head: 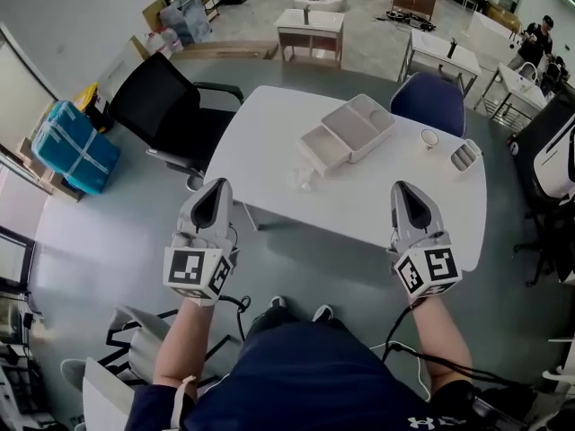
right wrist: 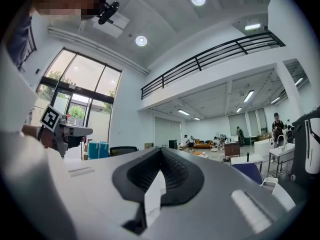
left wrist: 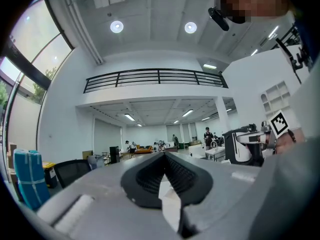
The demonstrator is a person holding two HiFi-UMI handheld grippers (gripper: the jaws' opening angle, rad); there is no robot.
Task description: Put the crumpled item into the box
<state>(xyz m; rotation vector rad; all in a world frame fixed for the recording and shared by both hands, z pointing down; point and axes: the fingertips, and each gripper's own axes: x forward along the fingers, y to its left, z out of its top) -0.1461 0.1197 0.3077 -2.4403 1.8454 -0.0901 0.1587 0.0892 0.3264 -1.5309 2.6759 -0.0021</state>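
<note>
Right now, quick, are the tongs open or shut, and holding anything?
Left tongs: shut, holding nothing.
Right tongs: shut, holding nothing.

A white tabletop carries a small white cup near its right edge, a grey tray just beside it. A black office chair stands at its left, a blue chair behind.

Large open hall, grey floor. White table at centre, with a black chair at its left and a blue chair at its far side. Small white desks farther off. Balcony railing above, round ceiling lights, tall windows on the left.
</note>
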